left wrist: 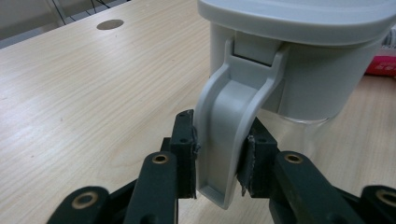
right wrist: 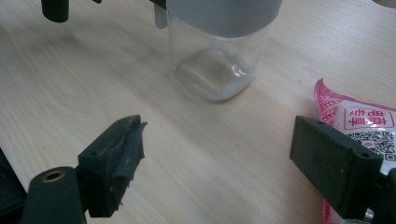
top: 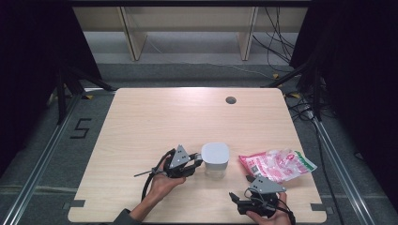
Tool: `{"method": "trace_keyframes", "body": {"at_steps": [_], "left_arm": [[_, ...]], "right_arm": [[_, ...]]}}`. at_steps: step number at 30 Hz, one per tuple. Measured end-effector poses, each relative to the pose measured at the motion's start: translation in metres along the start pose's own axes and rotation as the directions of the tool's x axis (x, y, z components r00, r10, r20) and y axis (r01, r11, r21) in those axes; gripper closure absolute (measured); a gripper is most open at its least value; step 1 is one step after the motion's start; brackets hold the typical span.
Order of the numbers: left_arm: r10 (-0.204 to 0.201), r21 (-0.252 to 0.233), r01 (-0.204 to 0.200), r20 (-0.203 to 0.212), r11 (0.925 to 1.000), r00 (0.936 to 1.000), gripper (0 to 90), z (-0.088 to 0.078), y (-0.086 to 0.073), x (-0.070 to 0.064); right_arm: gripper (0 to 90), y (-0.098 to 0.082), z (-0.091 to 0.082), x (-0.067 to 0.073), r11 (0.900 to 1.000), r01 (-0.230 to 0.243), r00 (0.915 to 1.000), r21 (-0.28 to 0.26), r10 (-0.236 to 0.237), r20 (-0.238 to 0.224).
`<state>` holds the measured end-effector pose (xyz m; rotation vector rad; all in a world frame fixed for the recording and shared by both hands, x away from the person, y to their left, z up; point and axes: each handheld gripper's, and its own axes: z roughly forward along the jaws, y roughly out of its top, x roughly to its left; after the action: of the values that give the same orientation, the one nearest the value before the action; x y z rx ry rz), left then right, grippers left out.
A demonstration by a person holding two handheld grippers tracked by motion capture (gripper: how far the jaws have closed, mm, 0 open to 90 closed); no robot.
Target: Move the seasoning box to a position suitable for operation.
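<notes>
Near the lower centre of the high view, the left claw point(top: 195, 162) is clamping the grey latch point(left wrist: 229, 140) of the lidded clear container point(top: 215, 161), probably to unclip it. Lower right, the right claw point(right wrist: 217, 158) is waiting wide beside the pink packet point(top: 277, 164). Pale wood surface point(top: 164, 117); dark curtains and cables are framing it.

A pale wooden table top point(top: 155, 122) carries a round grey cable hole point(top: 230, 100) near its far edge. On the grey floor to the left a black figure five point(top: 81, 128) is marked. Beyond stand light wooden shelf legs point(top: 131, 33), with black cables point(top: 277, 37) trailing at the right.
</notes>
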<state>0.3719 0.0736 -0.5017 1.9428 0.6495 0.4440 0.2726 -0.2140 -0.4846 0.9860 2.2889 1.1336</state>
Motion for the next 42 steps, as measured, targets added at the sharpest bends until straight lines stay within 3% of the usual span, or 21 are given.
{"method": "trace_keyframes", "body": {"at_steps": [3, 5, 7, 9, 11, 12, 14, 15, 16, 21, 23, 25, 28, 30, 33, 34, 37, 42], "left_arm": [[-0.008, -0.002, 0.008, -0.009, 1.0, 0.9999, 70.0, -0.002, -0.001, 0.001], [0.0, -0.006, 0.0, -0.012, 1.0, 0.9999, 70.1, -0.003, -0.002, 0.003], [-0.014, -0.006, 0.014, -0.017, 0.9999, 0.9998, 70.1, -0.003, -0.002, 0.002], [-0.009, -0.006, 0.009, -0.007, 0.9999, 0.9999, 70.1, -0.004, -0.003, 0.003], [-0.009, -0.005, 0.009, -0.014, 0.9999, 0.9999, 70.1, -0.004, -0.003, 0.003], [-0.01, -0.001, 0.01, -0.021, 1.0, 0.9997, 70.1, -0.005, -0.003, 0.002], [0.017, -0.002, -0.017, -0.021, 0.9999, 0.9996, 70.0, -0.006, -0.003, 0.005], [0.015, -0.001, -0.015, -0.02, 0.9999, 0.9997, 70.1, -0.006, -0.003, 0.005], [-0.018, 0.0, 0.018, -0.026, 0.9998, 0.9995, 70.1, -0.006, -0.003, 0.004], [-0.013, 0.004, 0.013, -0.033, 0.9999, 0.9994, 70.3, -0.008, -0.004, 0.006], [-0.007, 0.004, 0.007, -0.038, 1.0, 0.9993, 70.4, -0.009, -0.004, 0.007], [-0.032, -0.006, 0.032, -0.04, 0.9995, 0.9987, 70.3, -0.01, -0.006, 0.006], [-0.025, 0.0, 0.025, -0.04, 0.9997, 0.9989, 70.2, -0.012, -0.006, 0.007], [-0.049, -0.004, 0.049, -0.032, 0.9988, 0.9983, 69.4, -0.012, -0.006, 0.008], [-0.036, -0.008, 0.036, -0.028, 0.9993, 0.999, 60.8, -0.017, -0.002, 0.008], [-0.033, -0.004, 0.033, -0.024, 0.9995, 0.9992, 54.4, -0.019, 0.0, 0.008], [-0.021, 0.007, 0.021, -0.003, 0.9997, 0.9998, 47.5, -0.027, 0.005, 0.007], [-0.059, 0.015, 0.059, 0.023, 0.9981, 0.998, 40.3, -0.034, 0.007, 0.006]], "right_arm": [[18.3, -0.001, 0.0, 0.0, 1.0, 0.001, 1.0, 0.008, -0.001, 0.0], [18.3, 0.0, 0.0, -0.001, 1.0, -0.011, 0.9995, 0.013, 0.012, -0.029], [18.3, 0.0, 0.0, 0.0, 1.0, -0.001, 1.0, 0.001, 0.001, 0.003], [18.3, -0.001, 0.001, 0.0, 1.0, -0.013, 0.9997, 0.011, 0.013, -0.02], [18.2, 0.0, 0.0, 0.001, 1.0, -0.025, 0.9997, 0.006, 0.025, -0.002], [18.3, 0.0, 0.0, 0.001, 1.0, -0.024, 0.9996, 0.009, 0.024, -0.016], [18.3, 0.0, -0.001, 0.0, 1.0, -0.009, 0.9999, 0.005, 0.009, -0.006], [18.3, -0.001, 0.0, 0.0, 1.0, 0.0, 1.0, 0.005, 0.0, 0.002], [18.3, -0.001, 0.0, 0.0, 1.0, -0.015, 0.9998, 0.008, 0.015, -0.015], [18.3, -0.001, -0.001, -0.001, 1.0, 0.011, 0.9999, -0.001, -0.011, 0.009], [18.2, -0.001, -0.001, -0.001, 1.0, -0.005, 0.9999, 0.009, 0.005, -0.011], [18.2, 0.0, -0.001, 0.0, 1.0, -0.014, 0.9999, 0.009, 0.014, -0.001], [18.2, -0.001, -0.001, 0.0, 1.0, -0.012, 0.9999, 0.011, 0.012, -0.001], [18.1, -0.001, -0.001, 0.0, 1.0, -0.017, 0.9998, 0.009, 0.017, -0.005], [18.1, -0.001, -0.001, -0.001, 1.0, 0.006, 0.9999, -0.008, -0.006, 0.01], [18.1, -0.001, 0.0, -0.001, 1.0, 0.001, 1.0, -0.004, -0.001, -0.003], [17.8, -0.001, 0.0, -0.001, 1.0, -0.018, 0.9998, -0.001, 0.018, -0.002], [17.8, -0.001, 0.0, -0.002, 1.0, -0.013, 0.9999, 0.003, 0.013, -0.001]]}}
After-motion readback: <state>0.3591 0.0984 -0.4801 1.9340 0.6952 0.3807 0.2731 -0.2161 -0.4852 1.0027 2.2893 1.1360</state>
